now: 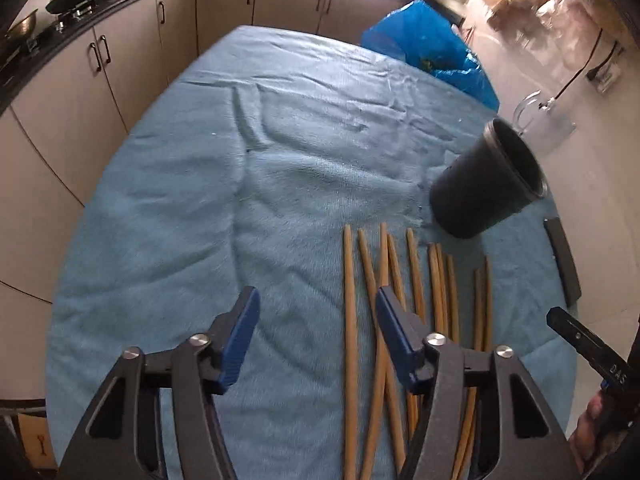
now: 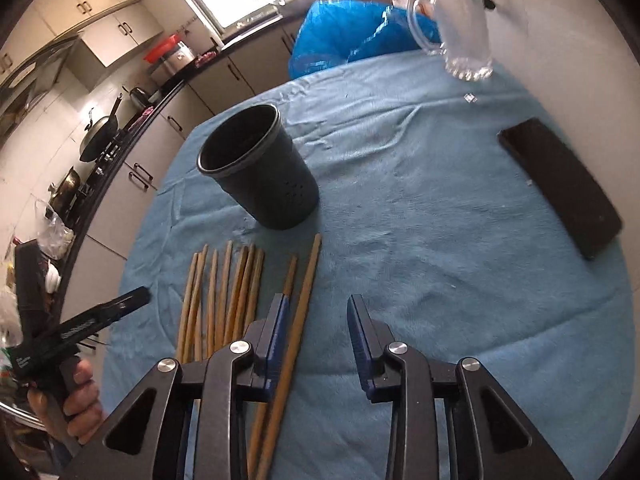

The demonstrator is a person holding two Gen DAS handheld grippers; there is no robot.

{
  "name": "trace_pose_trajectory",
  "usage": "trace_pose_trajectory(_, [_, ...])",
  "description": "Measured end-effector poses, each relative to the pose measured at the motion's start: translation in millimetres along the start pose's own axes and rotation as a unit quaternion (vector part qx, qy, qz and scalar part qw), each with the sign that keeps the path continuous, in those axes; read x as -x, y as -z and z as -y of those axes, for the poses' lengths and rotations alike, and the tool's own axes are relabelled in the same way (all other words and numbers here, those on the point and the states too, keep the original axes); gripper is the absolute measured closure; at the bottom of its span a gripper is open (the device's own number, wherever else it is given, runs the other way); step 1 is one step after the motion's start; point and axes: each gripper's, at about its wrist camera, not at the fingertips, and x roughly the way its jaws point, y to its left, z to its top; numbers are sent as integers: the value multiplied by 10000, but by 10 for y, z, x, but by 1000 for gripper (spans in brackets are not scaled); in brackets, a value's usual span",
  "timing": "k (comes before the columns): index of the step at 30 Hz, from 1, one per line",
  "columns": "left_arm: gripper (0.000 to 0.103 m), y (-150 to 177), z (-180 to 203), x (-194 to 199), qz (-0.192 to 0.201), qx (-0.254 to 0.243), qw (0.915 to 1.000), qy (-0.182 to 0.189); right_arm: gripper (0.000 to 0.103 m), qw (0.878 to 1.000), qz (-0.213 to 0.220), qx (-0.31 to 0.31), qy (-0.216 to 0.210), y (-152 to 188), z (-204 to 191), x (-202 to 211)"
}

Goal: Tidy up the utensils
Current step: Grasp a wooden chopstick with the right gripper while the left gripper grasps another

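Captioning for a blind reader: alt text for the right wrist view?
Wooden chopsticks lie in a row on a blue cloth before an upright black plastic cup; the open right gripper has one chopstick between its blue-padded fingers.

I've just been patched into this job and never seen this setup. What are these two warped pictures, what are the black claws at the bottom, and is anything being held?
There is no robot arm. A person holds a two-finger gripper in each hand, and a wide-angle camera on each one looks forward along its fingers, which bends the pictures.

One picture is from the left gripper, the other from the right gripper. The left hand shows at the edge of the right view.

On the blue cloth lie wooden chopsticks in a loose row, a dark cup standing beyond them, a flat black slab and a clear glass mug.

Both grippers are open; neither holds anything. One chopstick lies between the right gripper's fingers, not pinched.
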Motion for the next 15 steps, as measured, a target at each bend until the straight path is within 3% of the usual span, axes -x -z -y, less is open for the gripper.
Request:
trace_pose_trajectory(7, [60, -162, 125, -326, -295, -183, 9994, -77, 72, 9995, -279, -113, 92, -170, -25, -272])
trace_pose_trajectory(15, [61, -205, 116, -463, -377, -241, 9989, -140, 74, 9987, -416, -31, 285, -253, -111, -513])
